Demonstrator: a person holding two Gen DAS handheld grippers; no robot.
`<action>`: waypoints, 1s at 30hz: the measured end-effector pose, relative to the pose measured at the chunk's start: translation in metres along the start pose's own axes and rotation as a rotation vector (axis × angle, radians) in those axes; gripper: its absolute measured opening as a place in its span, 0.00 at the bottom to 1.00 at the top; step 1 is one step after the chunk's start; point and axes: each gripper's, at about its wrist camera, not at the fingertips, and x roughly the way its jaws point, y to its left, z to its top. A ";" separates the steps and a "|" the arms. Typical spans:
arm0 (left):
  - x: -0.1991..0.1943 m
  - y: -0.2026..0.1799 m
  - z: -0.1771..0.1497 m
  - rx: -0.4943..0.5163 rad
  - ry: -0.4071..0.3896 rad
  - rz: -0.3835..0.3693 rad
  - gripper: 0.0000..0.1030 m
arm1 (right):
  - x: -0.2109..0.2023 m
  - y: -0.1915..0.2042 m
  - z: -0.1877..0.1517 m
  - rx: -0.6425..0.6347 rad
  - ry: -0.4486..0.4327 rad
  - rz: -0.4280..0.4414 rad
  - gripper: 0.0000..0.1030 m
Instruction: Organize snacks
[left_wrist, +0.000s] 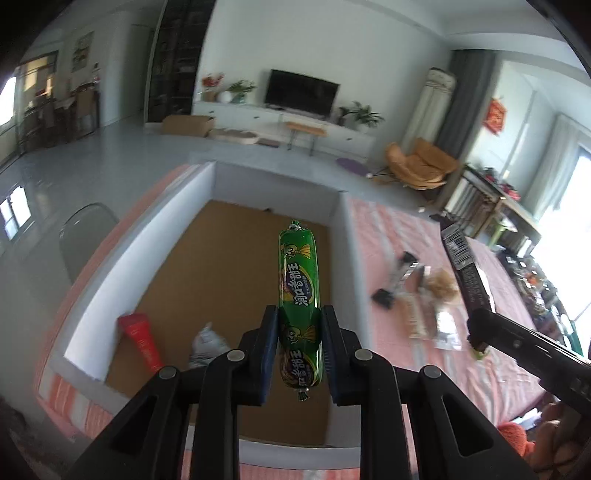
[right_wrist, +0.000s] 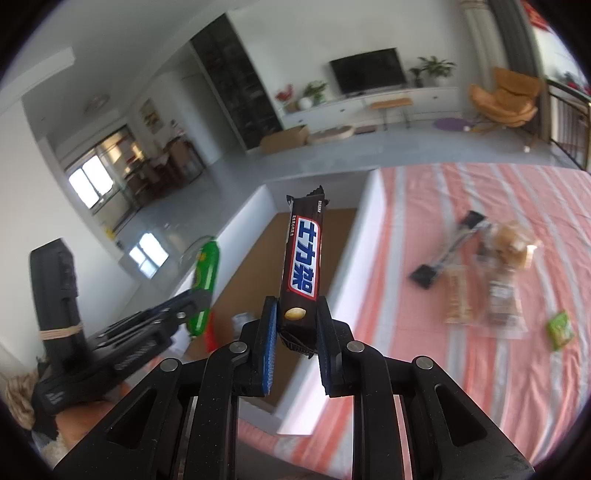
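I see the left claw (left_wrist: 300, 328) closed on a green sausage stick (left_wrist: 298, 280), gripped below its midpoint, the stick standing upright at frame centre above the white box (left_wrist: 147, 229). The box has a brown cardboard floor; a red packet (left_wrist: 142, 338) and a grey wrapper (left_wrist: 208, 343) lie at its lower left. In the right wrist view I see the right claw (right_wrist: 295, 325) closed on a brown chocolate bar (right_wrist: 303, 258), gripped near its lower end, the bar upright and tilted slightly, at frame centre over the box's right wall. The remaining snacks (right_wrist: 480, 280) lie blurred on the striped pink table (right_wrist: 461, 387) at right, with a small green packet (right_wrist: 560, 328) near the right edge.
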 end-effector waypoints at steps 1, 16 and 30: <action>0.007 0.008 -0.003 -0.013 0.012 0.027 0.21 | 0.011 0.007 -0.001 -0.020 0.016 0.007 0.19; 0.038 0.033 -0.026 -0.066 -0.008 0.198 0.88 | 0.044 -0.025 -0.030 -0.042 0.057 -0.076 0.67; 0.044 -0.140 -0.039 0.192 0.051 -0.128 0.88 | -0.095 -0.129 -0.046 -0.279 -0.059 -0.967 0.74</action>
